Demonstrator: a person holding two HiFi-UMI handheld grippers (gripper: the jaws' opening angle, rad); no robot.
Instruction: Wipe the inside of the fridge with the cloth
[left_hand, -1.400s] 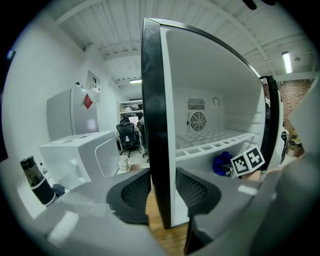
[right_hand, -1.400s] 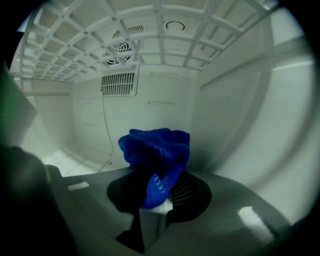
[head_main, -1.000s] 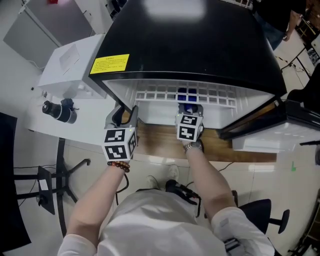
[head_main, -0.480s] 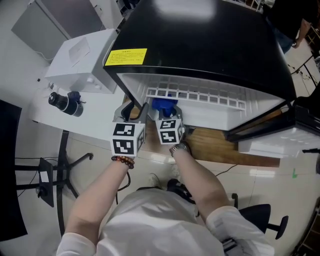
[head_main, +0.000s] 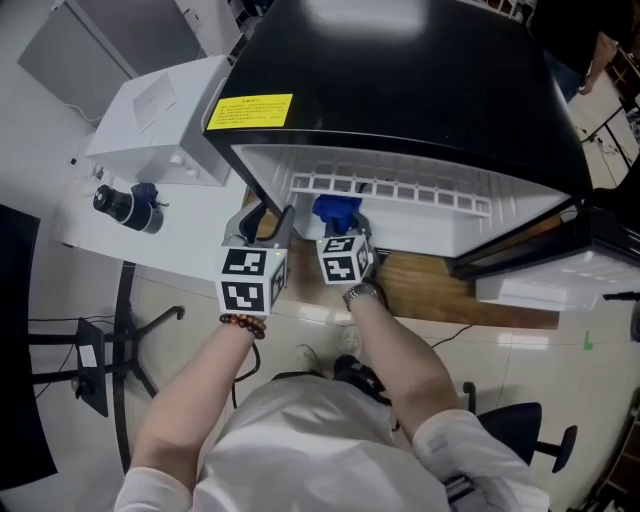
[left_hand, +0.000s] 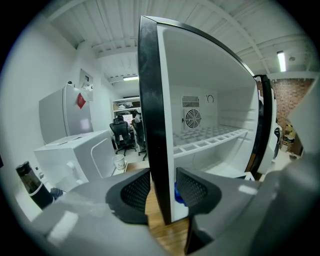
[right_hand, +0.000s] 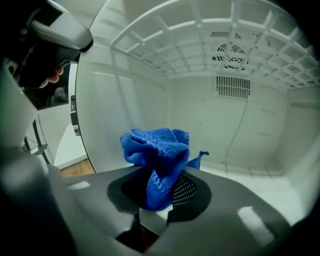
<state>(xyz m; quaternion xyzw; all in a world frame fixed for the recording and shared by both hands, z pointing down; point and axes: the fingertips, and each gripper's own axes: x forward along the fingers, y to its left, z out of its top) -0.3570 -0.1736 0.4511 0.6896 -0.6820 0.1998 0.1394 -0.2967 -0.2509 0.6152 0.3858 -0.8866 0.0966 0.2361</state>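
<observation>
your left gripper (head_main: 265, 225) is clamped on the left side wall (left_hand: 150, 100) of the fridge (head_main: 400, 90), right at its front edge, one pad on the black outside and one on the white inside. it looks like you are holding the fridge steady with it.

your right gripper (right_hand: 160, 192) is squeezed shut on the blue cloth (right_hand: 157, 150). the cloth sticks up out of the jaws in a bunch. it is inside the fridge, low down, under the white rack (right_hand: 200, 40) and close to the left inner wall (right_hand: 110, 100). i cannot tell if the cloth is touching that wall.

so i think you are in the wiping step, down in the left front corner. most of the inside, like the back wall with the fan (right_hand: 231, 50) and the fridge floor (right_hand: 260, 175), is farther in than the cloth.

for the next move, i think you need to push the cloth flat on a white wall or the floor and rub it side to side. keep the grip tight so the cloth does not slip out. keep the hard jaws off the plastic, so only the soft cloth rubs it.
</observation>
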